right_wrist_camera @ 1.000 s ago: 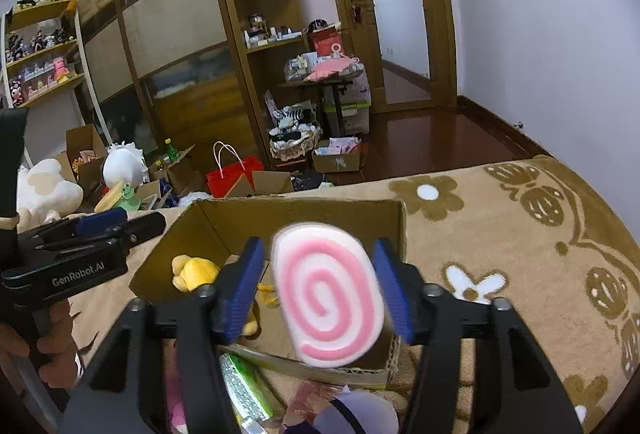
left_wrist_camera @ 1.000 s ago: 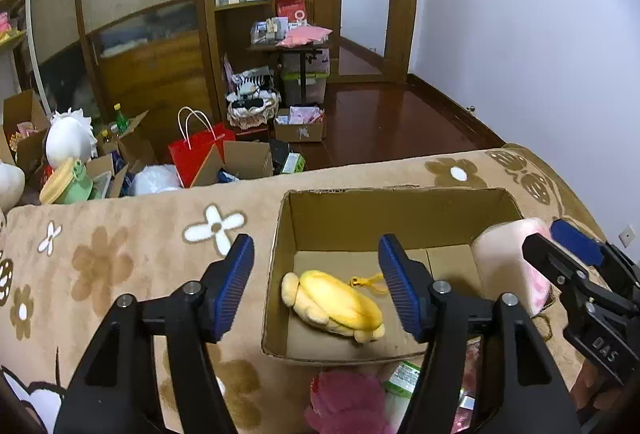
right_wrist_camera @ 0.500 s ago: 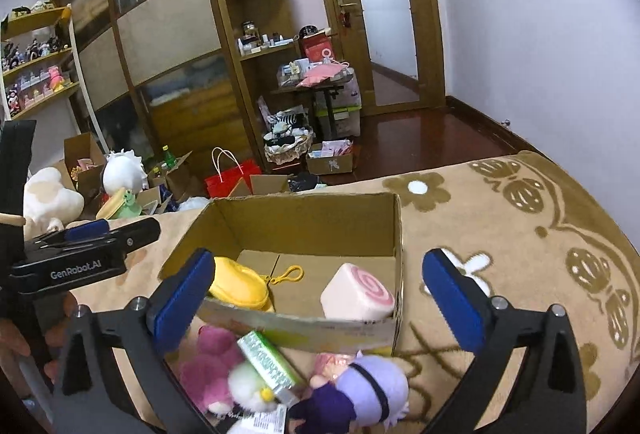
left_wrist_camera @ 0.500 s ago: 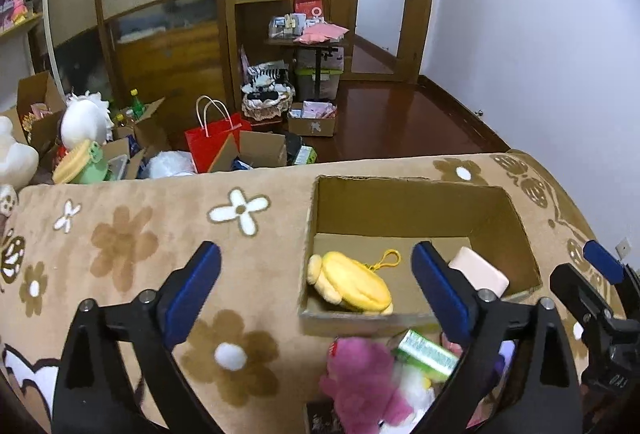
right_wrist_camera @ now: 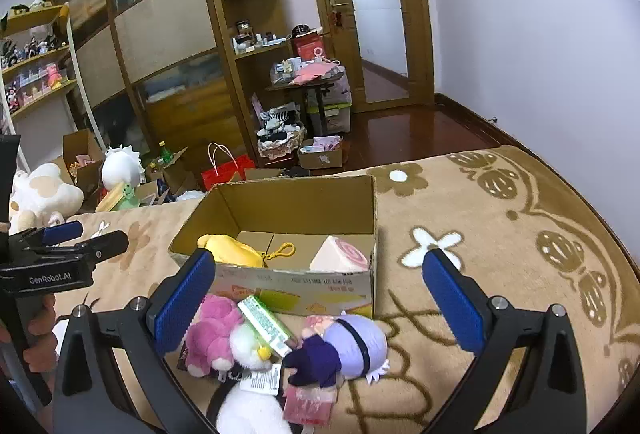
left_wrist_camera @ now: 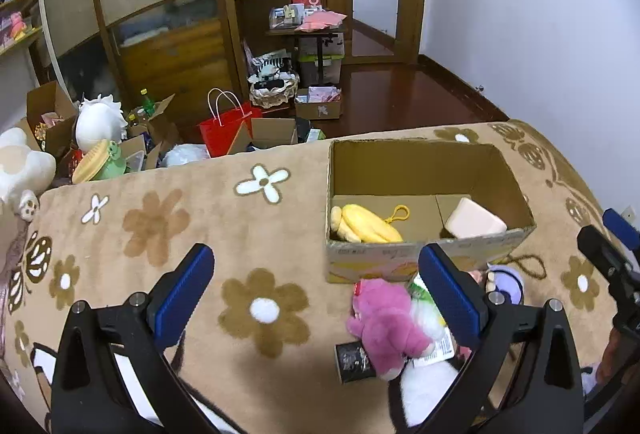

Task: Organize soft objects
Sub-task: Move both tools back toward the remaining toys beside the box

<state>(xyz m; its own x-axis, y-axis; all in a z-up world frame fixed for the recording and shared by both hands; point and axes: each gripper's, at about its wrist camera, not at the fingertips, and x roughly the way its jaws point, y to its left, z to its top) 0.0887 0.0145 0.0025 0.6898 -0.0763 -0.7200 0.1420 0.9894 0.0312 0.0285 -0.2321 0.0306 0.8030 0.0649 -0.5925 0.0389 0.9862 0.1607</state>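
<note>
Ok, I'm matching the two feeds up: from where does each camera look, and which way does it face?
Left wrist: sits on the left tool, facing forward and down over the cardboard box; the right tool shows at the right edge.
Right wrist: sits on the right tool, facing the same box; the left tool and a hand show at left.
Shared: box, yellow plush, pink plush.

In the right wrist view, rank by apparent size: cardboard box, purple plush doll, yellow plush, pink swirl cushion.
1. cardboard box
2. purple plush doll, though it lies nearest the camera
3. yellow plush and pink swirl cushion: alike, both partly hidden by the box wall, so unranked
</note>
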